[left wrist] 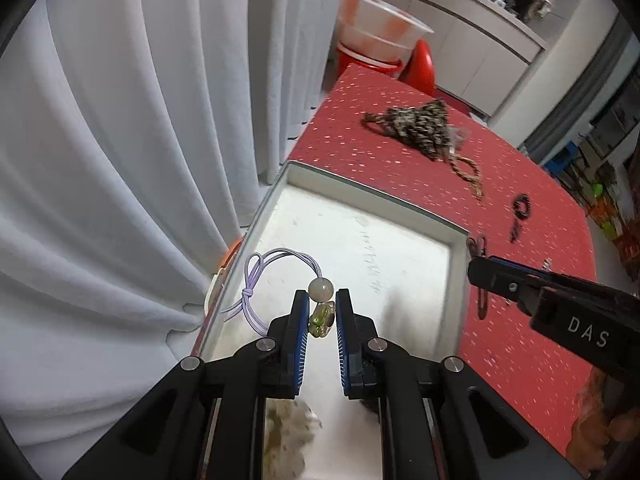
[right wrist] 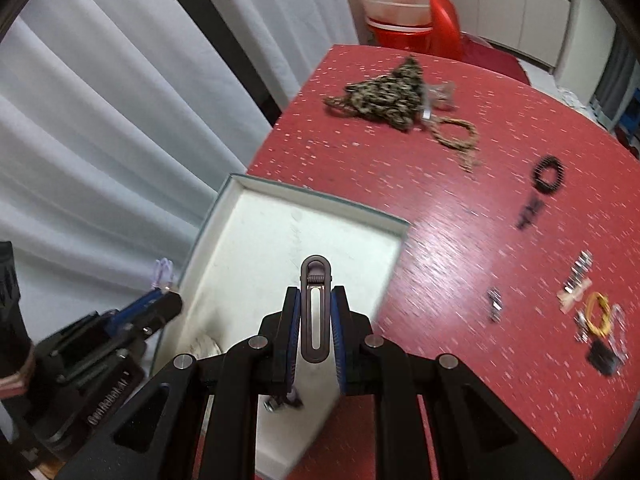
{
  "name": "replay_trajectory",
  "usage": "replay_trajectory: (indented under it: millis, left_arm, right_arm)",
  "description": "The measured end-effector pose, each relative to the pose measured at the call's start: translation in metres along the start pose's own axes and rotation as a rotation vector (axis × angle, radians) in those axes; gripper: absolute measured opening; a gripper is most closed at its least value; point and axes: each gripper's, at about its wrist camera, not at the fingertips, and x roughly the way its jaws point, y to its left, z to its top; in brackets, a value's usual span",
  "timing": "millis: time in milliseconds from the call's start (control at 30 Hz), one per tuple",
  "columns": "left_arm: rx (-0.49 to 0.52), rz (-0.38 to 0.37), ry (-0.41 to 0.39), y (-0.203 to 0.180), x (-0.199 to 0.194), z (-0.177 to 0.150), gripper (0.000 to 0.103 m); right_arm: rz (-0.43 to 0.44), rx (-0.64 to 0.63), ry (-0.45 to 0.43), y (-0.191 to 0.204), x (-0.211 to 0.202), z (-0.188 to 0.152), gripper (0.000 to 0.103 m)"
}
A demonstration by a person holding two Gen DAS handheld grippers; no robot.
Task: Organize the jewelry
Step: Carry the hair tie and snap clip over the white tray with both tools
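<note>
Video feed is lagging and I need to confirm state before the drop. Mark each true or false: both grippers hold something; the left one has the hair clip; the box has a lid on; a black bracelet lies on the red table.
1. Both grippers hold something. True.
2. The left gripper holds the hair clip. False: it holds a purple cord bracelet; the right gripper holds the hair clip.
3. The white box has a lid on. False: it is open.
4. A black bracelet lies on the red table. True.
</note>
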Motion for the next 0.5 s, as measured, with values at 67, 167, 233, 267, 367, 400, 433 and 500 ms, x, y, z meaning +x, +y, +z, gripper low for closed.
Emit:
replay_trajectory:
  millis: [67, 167, 233, 267, 367, 400, 433, 500]
  left_arm:
    - [0.0, 0.011, 0.005, 0.002, 0.011, 0.004, 0.015]
    - [0.0, 0.023, 0.016, 0.004, 0.027, 0.007, 0.015]
    - [-0.001, 0.032, 0.023, 0.004, 0.037, 0.007, 0.015]
    - [-0.001, 0.035, 0.026, 0.004, 0.041, 0.008, 0.015]
    - [-0.003, 0.043, 0.042, 0.005, 0.054, 0.004, 0.015]
    - [-0.001, 0.049, 0.047, 0.004, 0.057, 0.002, 0.015]
    - [0.003, 0.054, 0.05, 0.004, 0.059, 0.0, 0.015]
    - [0.018, 0.072, 0.057, 0.001, 0.065, -0.004, 0.015]
  right_arm:
    - [0.001, -0.009, 0.013, 0.005, 0.014, 0.007, 0.016]
    - [0.004, -0.003, 0.039, 0.006, 0.038, 0.015, 0.016]
    - [0.003, 0.01, 0.055, 0.003, 0.049, 0.016, 0.016]
    - [0.002, 0.019, 0.063, 0.001, 0.054, 0.017, 0.016]
    - [-0.003, 0.043, 0.08, -0.004, 0.068, 0.016, 0.016]
    - [-0.005, 0.046, 0.083, -0.006, 0.071, 0.014, 0.016]
    - [-0.008, 0.05, 0.087, -0.008, 0.075, 0.014, 0.016]
    - [-0.016, 0.055, 0.095, -0.012, 0.083, 0.014, 0.016]
